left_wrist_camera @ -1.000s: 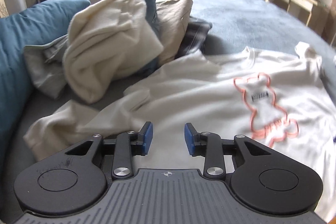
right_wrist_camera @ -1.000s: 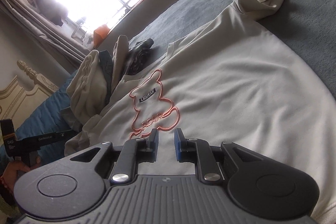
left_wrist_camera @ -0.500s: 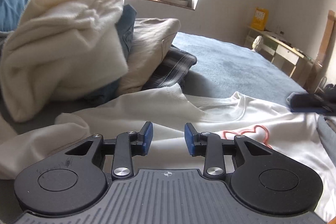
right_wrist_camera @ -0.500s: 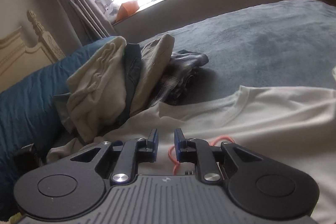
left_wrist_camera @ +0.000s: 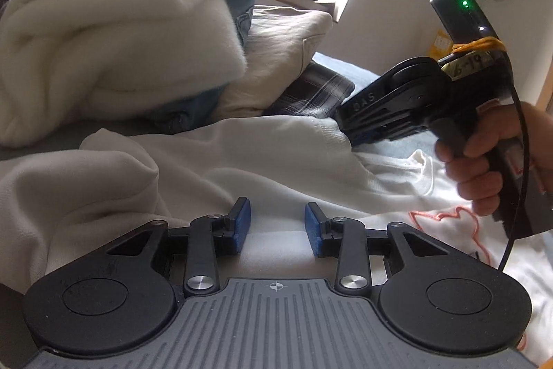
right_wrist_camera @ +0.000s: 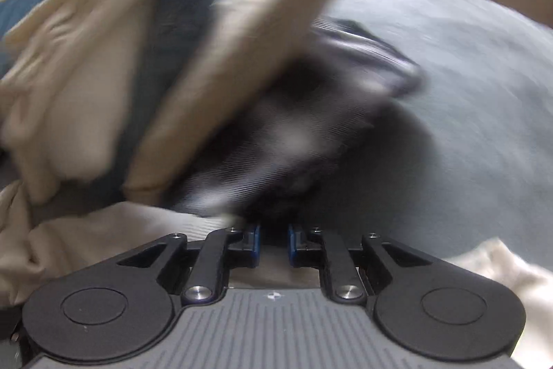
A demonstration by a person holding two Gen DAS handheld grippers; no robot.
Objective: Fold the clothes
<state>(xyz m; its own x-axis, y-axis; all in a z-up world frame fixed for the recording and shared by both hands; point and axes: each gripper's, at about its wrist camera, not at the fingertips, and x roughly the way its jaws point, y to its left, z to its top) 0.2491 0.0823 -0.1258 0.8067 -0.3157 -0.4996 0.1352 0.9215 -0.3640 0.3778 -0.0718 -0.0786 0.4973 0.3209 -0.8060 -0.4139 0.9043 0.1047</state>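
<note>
The white shirt [left_wrist_camera: 276, 161] lies spread on the grey bed [right_wrist_camera: 466, 92], near side of the clothes pile [left_wrist_camera: 121, 33]; it looks like the reach-for-the-shoulders step, before any fold is made. The left gripper [left_wrist_camera: 276, 227] hovers low over the shirt's left part, jaws partly apart with nothing between them. The right gripper [left_wrist_camera: 359, 135] noses down at the shirt's far edge, beside the collar. Its jaws stand narrowly apart and grip nothing.

Next, I judge, each gripper must settle onto a shoulder edge and pinch a single layer — not the plaid cloth [left_wrist_camera: 311, 92] just beyond.

The left view alone shows the hand [left_wrist_camera: 484, 161] holding the right tool and the orange print [left_wrist_camera: 449, 223]. The right view — blurred — shows only the pile, bed and a strip of shirt.
</note>
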